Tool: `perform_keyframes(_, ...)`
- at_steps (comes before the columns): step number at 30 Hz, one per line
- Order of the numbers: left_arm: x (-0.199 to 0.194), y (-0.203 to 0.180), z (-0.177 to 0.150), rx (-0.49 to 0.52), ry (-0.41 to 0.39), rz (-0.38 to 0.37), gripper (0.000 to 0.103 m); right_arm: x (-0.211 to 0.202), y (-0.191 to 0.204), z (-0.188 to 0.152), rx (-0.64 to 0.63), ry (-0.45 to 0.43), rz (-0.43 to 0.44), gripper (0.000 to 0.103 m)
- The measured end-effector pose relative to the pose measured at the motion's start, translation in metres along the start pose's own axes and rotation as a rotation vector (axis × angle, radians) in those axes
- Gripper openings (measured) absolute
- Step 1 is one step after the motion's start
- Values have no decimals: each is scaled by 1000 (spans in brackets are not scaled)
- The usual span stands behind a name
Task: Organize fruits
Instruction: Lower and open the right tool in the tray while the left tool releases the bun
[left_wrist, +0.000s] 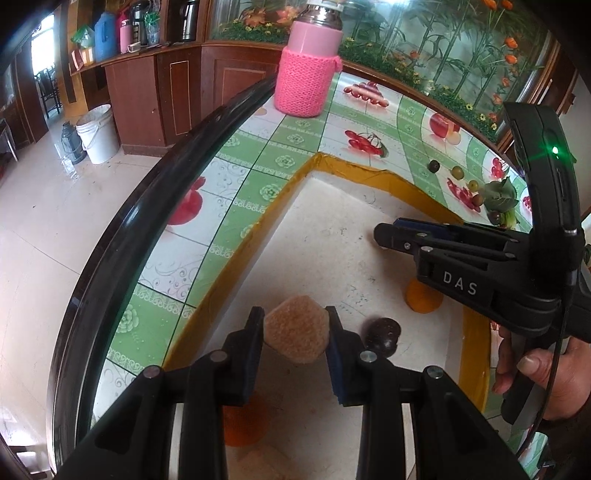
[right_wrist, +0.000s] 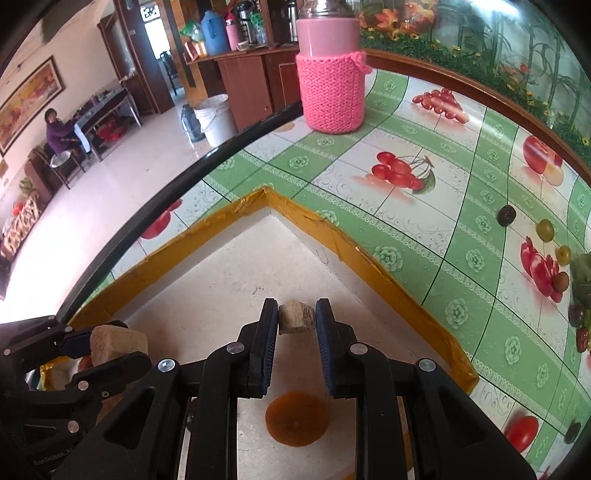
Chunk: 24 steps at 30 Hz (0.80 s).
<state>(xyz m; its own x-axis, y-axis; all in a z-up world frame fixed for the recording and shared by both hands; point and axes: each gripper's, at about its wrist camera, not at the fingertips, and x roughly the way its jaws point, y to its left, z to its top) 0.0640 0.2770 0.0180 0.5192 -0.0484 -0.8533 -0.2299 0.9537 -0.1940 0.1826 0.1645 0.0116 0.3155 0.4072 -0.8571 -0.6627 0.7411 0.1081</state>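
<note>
My left gripper (left_wrist: 295, 334) is shut on a tan hexagonal cake-like piece (left_wrist: 296, 330) and holds it above the white board (left_wrist: 325, 229) with yellow taped edges. It also shows in the right wrist view (right_wrist: 110, 341). My right gripper (right_wrist: 296, 317) is shut on a small beige chunk (right_wrist: 297, 317). An orange fruit (right_wrist: 297, 419) lies on the board under the right gripper; it also shows in the left wrist view (left_wrist: 423, 299). A dark round fruit (left_wrist: 382, 332) lies next to the left gripper. A second orange (left_wrist: 245, 424) lies beneath the left fingers.
A pink bottle in a knitted sleeve (left_wrist: 306, 70) stands at the table's far edge. Several small green and dark fruits (right_wrist: 545, 229) and leaves (left_wrist: 500, 195) lie on the fruit-print tablecloth at right. The table's black rim (left_wrist: 122, 221) runs along the left, floor beyond.
</note>
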Motion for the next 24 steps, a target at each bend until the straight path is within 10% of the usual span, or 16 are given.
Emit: perform_keyframes(24,-54,-10,-36,20,-88,79,73,-77,-10,-63,78,-70,18,40)
